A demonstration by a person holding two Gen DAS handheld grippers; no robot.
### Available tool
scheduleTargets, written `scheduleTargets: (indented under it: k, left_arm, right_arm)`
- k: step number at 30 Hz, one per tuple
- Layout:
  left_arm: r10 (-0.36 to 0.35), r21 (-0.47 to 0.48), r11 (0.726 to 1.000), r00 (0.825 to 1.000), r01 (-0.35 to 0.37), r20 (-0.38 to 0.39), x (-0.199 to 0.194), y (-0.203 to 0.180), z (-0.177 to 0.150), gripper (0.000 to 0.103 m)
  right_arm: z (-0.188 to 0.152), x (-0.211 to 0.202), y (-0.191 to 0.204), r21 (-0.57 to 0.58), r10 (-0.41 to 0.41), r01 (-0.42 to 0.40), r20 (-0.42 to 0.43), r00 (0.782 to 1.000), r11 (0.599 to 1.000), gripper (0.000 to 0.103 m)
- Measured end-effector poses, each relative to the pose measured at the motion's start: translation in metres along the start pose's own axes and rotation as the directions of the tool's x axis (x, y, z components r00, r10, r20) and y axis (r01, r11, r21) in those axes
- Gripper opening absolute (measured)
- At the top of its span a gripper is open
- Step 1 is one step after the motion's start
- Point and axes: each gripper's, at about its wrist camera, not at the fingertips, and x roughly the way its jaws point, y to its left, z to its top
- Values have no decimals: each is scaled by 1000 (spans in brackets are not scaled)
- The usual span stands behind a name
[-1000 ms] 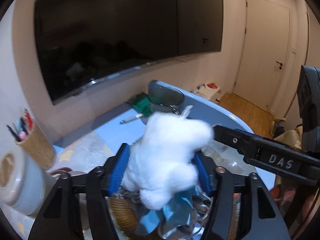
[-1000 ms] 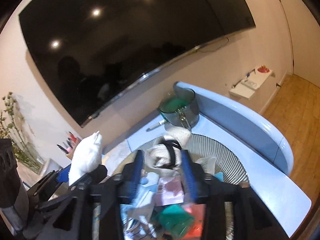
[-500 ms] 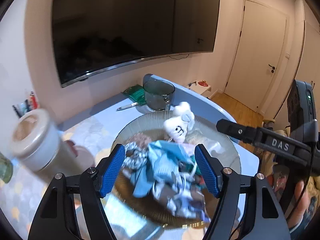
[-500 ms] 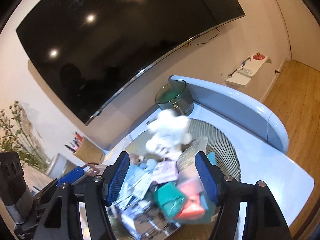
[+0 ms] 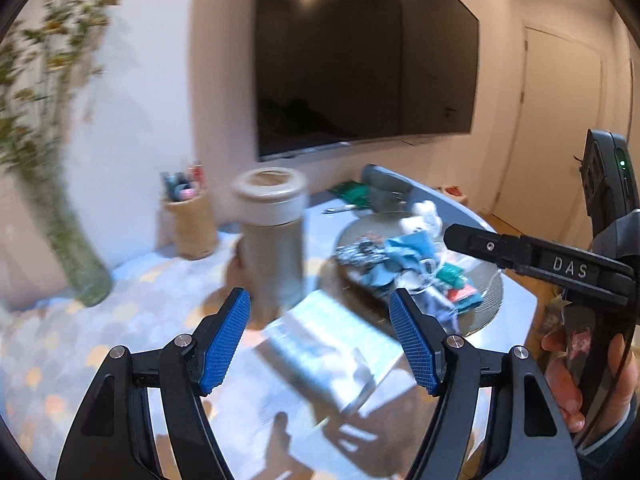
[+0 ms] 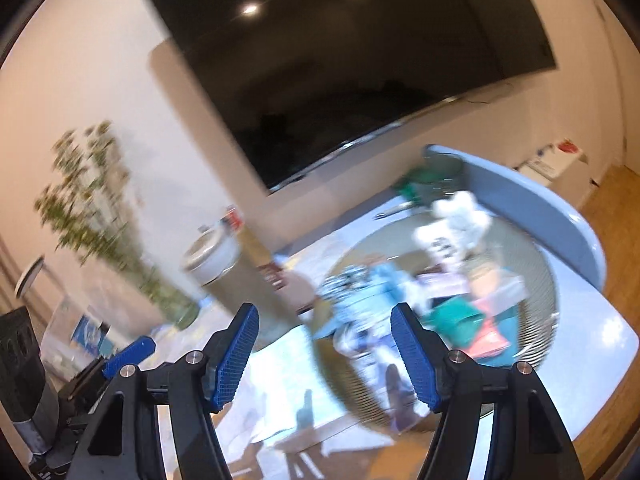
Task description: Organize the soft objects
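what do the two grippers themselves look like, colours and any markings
Both the left gripper and right gripper have black angular frames, silver pivot bolts and blue cross-hatched finger pads. The right one's black finger bears white "DAS" lettering in the left wrist view.

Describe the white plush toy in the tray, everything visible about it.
The white plush toy is small, fluffy and soft-looking, with dark markings on its front that look like a face; blur hides finer detail. It sits at the far edge of the round ribbed tray, on or against the heap of mixed fabrics, apparently upright. In the left wrist view it shows as a white lump beyond the blue cloths. Neither pair of tongs touches it.
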Motion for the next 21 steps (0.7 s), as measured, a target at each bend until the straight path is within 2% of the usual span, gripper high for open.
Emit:
scheduleTargets:
  k: [6, 11, 12, 13, 15, 18, 20, 21]
  left_arm:
    - [100, -43, 994, 995, -99, 25, -41, 42, -26, 71]
    - [201, -100, 975, 979, -196, 41, -70, 85, -52, 71]
    - [240, -118, 965, 970, -233, 46, -75, 95, -58, 71]
    - [306, -156, 943, 950, -295, 59, -83, 109, -67, 71]
    - [379, -206, 910, 923, -360, 61, -90, 130, -80, 75]
    - [480, -291, 841, 877, -455, 17, -91, 171, -108, 76]
    - [498, -338, 814, 867, -472, -11, -87, 193, -126, 76]
    - [507, -353, 802, 862, -481, -24, -83, 202, -135, 76]
  right_arm:
    - [-26, 9, 70, -122, 48, -54, -48, 998, 991, 67]
    - [-53, 24, 127, -220, 75, -96, -104, 992, 971, 67]
    - [-57, 27, 134, -231, 82, -106, -112, 990, 967, 67]
    - [-63, 30, 145, -249, 94, -122, -119, 988, 961, 67]
    - [-75, 37, 164, -286, 103, -136, -125, 987, 949, 67]
    - [-96, 50, 189, -329, 112, -139, -100, 989, 934, 67]
    - [-109, 57, 206, -380, 93, -101, -37, 995, 919, 67]
    - [-119, 61, 216, -419, 77, -60, 25, 997, 906, 67]
